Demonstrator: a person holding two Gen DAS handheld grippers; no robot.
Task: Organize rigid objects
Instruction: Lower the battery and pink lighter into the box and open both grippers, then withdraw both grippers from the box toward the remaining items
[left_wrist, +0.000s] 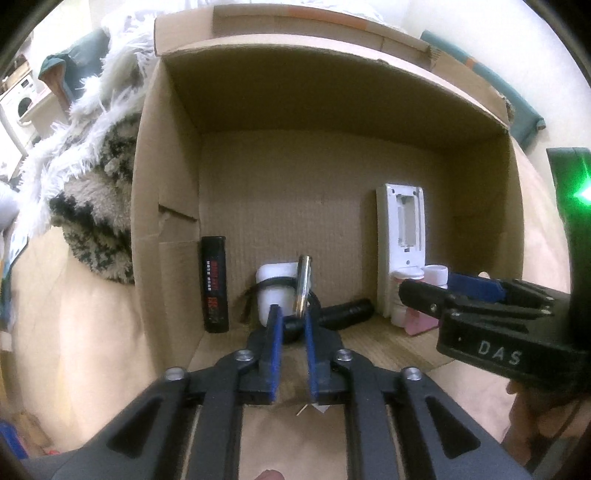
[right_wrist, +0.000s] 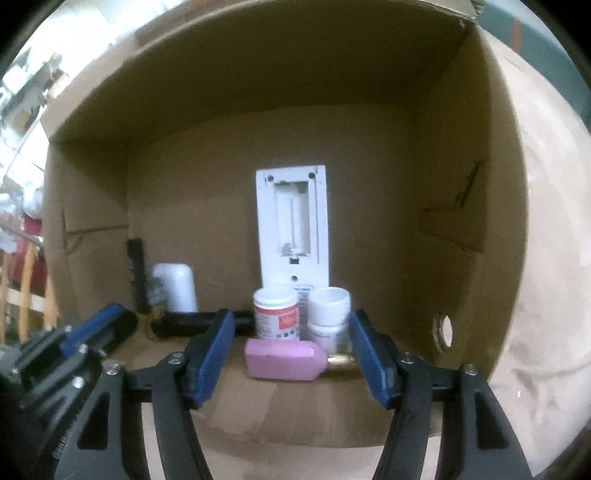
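A cardboard box (left_wrist: 166, 206) lies on its side, open toward me. My left gripper (left_wrist: 293, 317) is shut on a slim silver metal tube (left_wrist: 303, 284), held upright in front of a white container (left_wrist: 269, 291) with a black band. A black battery-like block (left_wrist: 214, 284) stands at the left wall and a black cylinder (left_wrist: 347, 314) lies on the floor. My right gripper (right_wrist: 290, 325) is open, its fingers on either side of a pink bottle (right_wrist: 284, 360) lying down, a red-labelled white jar (right_wrist: 276, 314) and a white bottle (right_wrist: 328, 314). A white remote back (right_wrist: 291, 221) stands behind them.
A shaggy white and black blanket (left_wrist: 92, 166) lies left of the box. The box stands on a tan surface (left_wrist: 74, 350). The right box wall has a round hole (right_wrist: 445, 330). A teal-edged item (left_wrist: 517, 99) lies behind the box.
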